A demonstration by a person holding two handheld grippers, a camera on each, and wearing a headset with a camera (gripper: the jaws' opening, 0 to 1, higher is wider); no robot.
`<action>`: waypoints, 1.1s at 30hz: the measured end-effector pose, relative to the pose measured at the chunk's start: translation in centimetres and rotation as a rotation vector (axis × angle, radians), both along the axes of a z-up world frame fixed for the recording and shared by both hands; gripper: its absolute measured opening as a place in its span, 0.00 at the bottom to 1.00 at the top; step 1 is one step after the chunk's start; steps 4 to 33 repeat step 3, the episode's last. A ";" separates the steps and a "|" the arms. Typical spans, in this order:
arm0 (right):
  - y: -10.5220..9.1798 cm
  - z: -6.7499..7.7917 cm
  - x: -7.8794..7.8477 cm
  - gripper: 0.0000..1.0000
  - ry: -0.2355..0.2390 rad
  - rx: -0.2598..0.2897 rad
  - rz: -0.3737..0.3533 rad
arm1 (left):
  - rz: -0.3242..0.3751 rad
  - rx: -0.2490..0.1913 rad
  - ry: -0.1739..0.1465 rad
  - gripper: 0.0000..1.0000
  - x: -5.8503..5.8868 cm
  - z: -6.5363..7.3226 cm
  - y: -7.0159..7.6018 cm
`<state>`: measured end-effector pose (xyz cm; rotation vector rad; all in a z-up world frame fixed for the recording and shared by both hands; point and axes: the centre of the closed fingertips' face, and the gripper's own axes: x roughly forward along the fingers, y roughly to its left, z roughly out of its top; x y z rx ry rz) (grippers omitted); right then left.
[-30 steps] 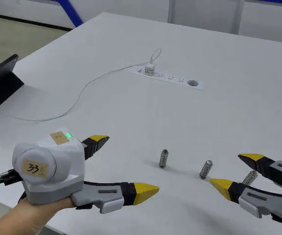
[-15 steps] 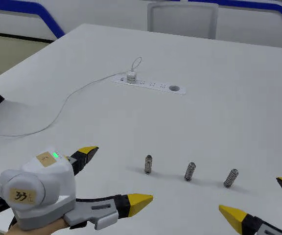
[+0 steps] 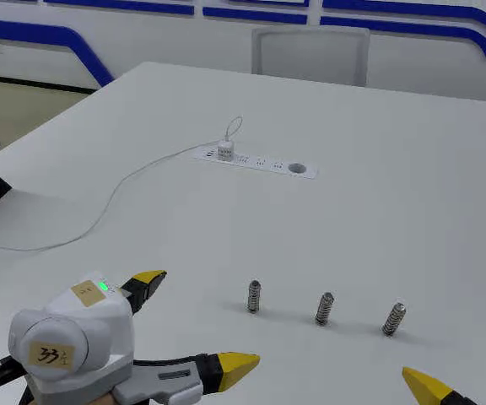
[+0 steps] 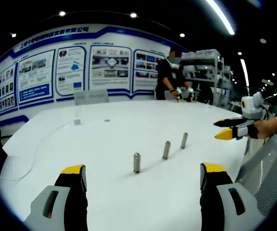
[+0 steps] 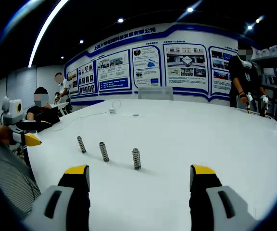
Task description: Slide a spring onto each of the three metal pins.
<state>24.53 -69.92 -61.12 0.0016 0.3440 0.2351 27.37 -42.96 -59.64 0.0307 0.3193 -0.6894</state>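
- Three spring-covered pins stand upright in a row on the table (image 3: 378, 211): near spring (image 3: 254, 296), middle spring (image 3: 324, 309), far spring (image 3: 393, 319). They stand apart, with bare tabletop in each gap.
- Bare tabletop separates the row from the left gripper (image 3: 201, 319) and the right gripper (image 5: 138, 171), both with jaws spread.
- Behind the row, the power strip (image 3: 256, 160) lies well apart.
- Its cable (image 3: 116, 198) trails toward the table's left edge.

worktop (image 3: 395, 211) wht | springs (image 3: 325, 309) silver-gry | left tool (image 3: 201, 320) gry body, ylw tips | cable (image 3: 116, 199) wht | wall stripe (image 3: 83, 61) blue
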 end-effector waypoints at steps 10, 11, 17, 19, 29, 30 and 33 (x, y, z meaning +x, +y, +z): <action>0.6 0.2 0.0 0.87 -0.011 -0.010 0.017 | 0.000 -0.004 -0.001 1.00 0.0 0.0 -0.1; 0.6 0.2 0.0 0.87 -0.011 -0.010 0.017 | 0.000 -0.004 -0.001 1.00 0.0 0.0 -0.1; 0.6 0.2 0.0 0.87 -0.011 -0.010 0.017 | 0.000 -0.004 -0.001 1.00 0.0 0.0 -0.1; 0.6 0.2 0.0 0.87 -0.011 -0.010 0.017 | 0.000 -0.004 -0.001 1.00 0.0 0.0 -0.1; 0.6 0.2 0.0 0.87 -0.011 -0.010 0.017 | 0.000 -0.004 -0.001 1.00 0.0 0.0 -0.1; 0.6 0.2 0.0 0.87 -0.011 -0.010 0.017 | 0.000 -0.004 -0.001 1.00 0.0 0.0 -0.1; 0.6 0.2 0.0 0.87 -0.011 -0.010 0.017 | 0.000 -0.004 -0.001 1.00 0.0 0.0 -0.1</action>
